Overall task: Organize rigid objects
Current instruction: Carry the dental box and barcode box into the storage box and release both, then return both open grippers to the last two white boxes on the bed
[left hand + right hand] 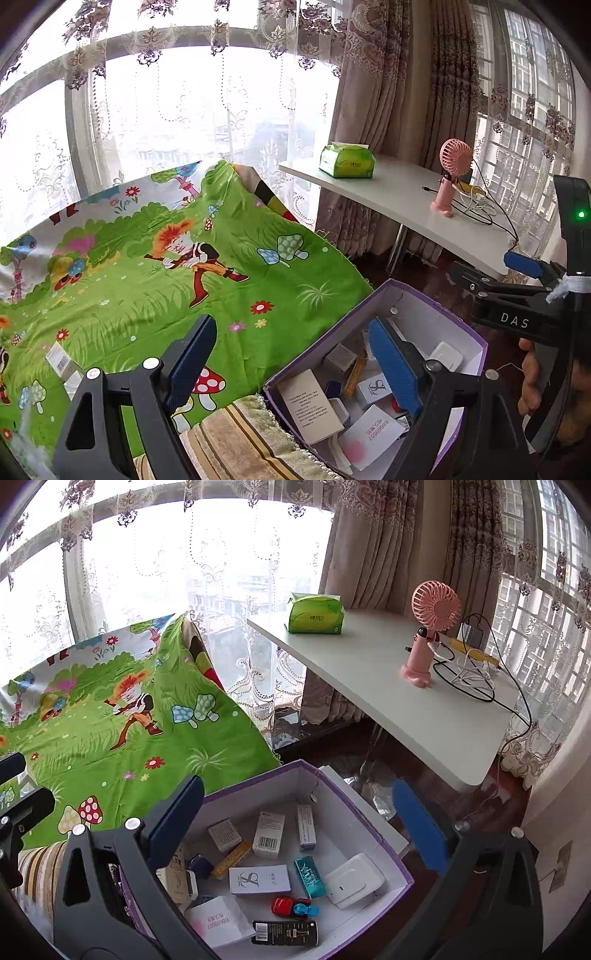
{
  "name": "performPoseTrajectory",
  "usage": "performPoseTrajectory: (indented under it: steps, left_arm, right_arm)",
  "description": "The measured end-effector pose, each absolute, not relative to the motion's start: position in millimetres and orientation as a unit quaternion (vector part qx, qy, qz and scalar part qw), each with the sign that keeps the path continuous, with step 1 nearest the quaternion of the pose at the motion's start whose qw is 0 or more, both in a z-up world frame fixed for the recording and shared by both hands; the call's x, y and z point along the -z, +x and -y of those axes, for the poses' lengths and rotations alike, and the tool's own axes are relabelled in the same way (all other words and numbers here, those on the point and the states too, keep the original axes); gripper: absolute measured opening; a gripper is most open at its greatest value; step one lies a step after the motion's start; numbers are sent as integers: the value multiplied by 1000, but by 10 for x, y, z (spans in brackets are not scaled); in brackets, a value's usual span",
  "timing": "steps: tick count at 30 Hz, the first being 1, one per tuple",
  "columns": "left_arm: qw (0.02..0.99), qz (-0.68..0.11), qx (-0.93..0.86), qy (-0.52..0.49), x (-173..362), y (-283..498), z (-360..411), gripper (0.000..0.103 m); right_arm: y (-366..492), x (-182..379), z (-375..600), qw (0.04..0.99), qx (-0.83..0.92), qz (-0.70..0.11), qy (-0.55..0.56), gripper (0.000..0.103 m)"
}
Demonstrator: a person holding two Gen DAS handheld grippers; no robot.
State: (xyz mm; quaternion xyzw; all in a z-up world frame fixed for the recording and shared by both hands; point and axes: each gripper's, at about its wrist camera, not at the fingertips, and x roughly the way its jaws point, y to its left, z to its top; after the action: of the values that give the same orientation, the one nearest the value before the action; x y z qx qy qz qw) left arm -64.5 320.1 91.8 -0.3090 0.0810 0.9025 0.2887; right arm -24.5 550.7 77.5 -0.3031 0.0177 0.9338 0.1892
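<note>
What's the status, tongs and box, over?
Left tongs open, empty. Right tongs open, empty, above purple box. Two small boxes left on green sheet. Nothing blocking.

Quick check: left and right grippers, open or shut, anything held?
Left gripper: open, nothing between its fingers.
Right gripper: open wide, empty, above the purple box.

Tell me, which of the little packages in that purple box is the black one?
The flat black package lying nearest the camera, beside the red and blue toy; the other cartons are white, grey, yellow or teal.
</note>
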Motion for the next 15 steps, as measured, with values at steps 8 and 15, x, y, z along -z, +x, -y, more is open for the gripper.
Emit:
performPoseTrajectory:
  steps: [8, 15]
  left_arm:
    - [270, -68, -912, -301, -989, -696, -2763, 85]
    - [238, -28, -919, -314, -979, -840, -2187, 85]
  right_arm:
    - [-346, -808, -5028, 123, -941, 13, -314, 102]
    - [-440, -667, -4551, 15, -940, -22, -339, 102]
